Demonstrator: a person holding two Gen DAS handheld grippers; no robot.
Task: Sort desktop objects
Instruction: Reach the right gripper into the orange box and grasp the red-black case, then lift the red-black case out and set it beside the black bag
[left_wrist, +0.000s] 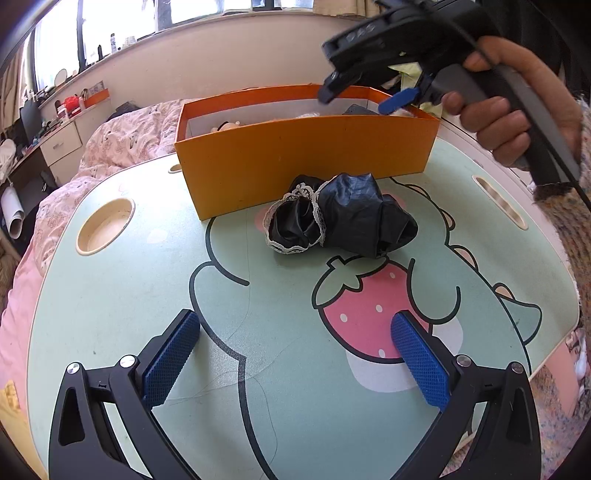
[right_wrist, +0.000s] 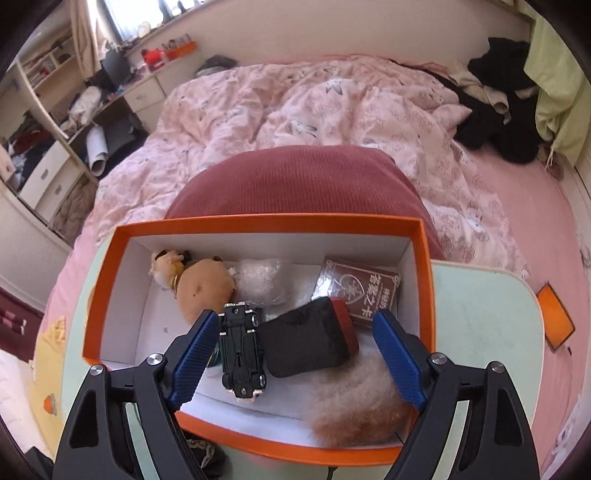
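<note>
An orange box (left_wrist: 306, 158) stands at the far side of the green lap table (left_wrist: 110, 314). A crumpled black cloth with white lace trim (left_wrist: 343, 218) lies on the table just in front of the box. My left gripper (left_wrist: 295, 321) hovers open over the table short of the cloth, with nothing between its blue pads. My right gripper (left_wrist: 364, 98), held by a hand (left_wrist: 498, 122), hangs above the box. In its own view the right gripper (right_wrist: 295, 319) is open over the box's inside. An upturned black toy car (right_wrist: 242, 350) lies there beside the left pad, apart from the right one.
The box (right_wrist: 258, 223) also holds a plush toy (right_wrist: 203, 284), a clear bag (right_wrist: 262, 280), a brown booklet (right_wrist: 362, 291), a black wallet (right_wrist: 306, 339) and beige fluff (right_wrist: 354, 402). A cup recess (left_wrist: 105, 229) sits at the table's left. A red cushion (right_wrist: 295, 181) and pink quilt (right_wrist: 332, 110) lie beyond.
</note>
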